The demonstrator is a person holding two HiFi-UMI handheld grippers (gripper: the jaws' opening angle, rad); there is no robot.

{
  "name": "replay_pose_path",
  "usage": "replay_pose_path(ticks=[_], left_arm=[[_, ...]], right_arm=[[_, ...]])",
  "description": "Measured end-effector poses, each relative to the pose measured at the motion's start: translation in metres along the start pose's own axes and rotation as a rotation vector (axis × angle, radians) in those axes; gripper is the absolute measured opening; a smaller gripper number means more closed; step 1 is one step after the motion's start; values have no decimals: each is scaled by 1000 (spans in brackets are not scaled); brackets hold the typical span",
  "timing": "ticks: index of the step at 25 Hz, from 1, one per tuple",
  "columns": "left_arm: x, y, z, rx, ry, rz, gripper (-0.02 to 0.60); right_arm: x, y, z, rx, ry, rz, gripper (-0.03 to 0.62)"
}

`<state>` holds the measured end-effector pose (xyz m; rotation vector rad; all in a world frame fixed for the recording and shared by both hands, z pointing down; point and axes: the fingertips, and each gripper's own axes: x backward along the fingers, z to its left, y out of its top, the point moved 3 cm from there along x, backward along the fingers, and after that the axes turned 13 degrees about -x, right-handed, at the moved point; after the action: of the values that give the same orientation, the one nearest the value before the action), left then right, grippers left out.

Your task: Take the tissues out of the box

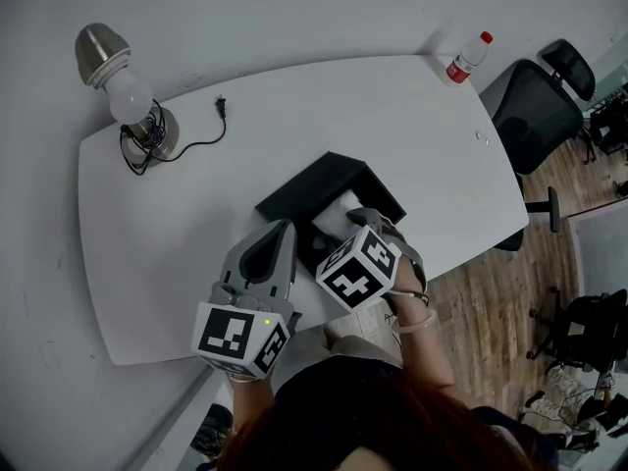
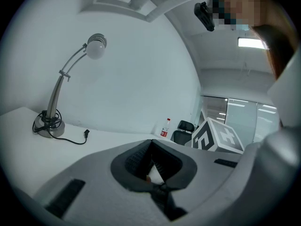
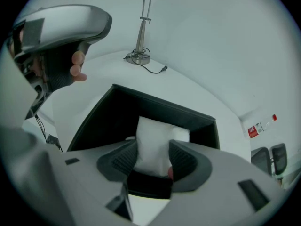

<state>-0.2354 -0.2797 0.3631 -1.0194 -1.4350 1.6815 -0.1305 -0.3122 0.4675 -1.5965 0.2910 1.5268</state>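
A black box [image 1: 294, 196] lies open on the white table [image 1: 392, 135], with a white wad of tissues [image 1: 337, 214] inside it. My right gripper [image 1: 371, 222] points steeply down into the box. In the right gripper view the tissues [image 3: 157, 135] stand up out of the box [image 3: 108, 117], and my right gripper [image 3: 154, 149] is shut on them, a pad against each side. My left gripper [image 1: 283, 230] lies nearly level at the box's near left edge. In the left gripper view its jaw tips [image 2: 151, 144] meet, with nothing that I can make out held.
A desk lamp [image 1: 128, 91] with its cable and plug [image 1: 221, 106] stands at the table's far left. A bottle with a red label [image 1: 469, 57] is at the far right corner. A black office chair [image 1: 535, 116] stands on the wooden floor beyond the right edge.
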Motion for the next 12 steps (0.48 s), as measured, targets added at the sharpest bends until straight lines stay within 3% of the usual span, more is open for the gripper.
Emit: replay_pose_path(ticks=[12], left_arm=[[12, 6, -12, -24, 28, -6, 21]], right_arm=[[17, 2, -3, -29, 9, -118, 213]])
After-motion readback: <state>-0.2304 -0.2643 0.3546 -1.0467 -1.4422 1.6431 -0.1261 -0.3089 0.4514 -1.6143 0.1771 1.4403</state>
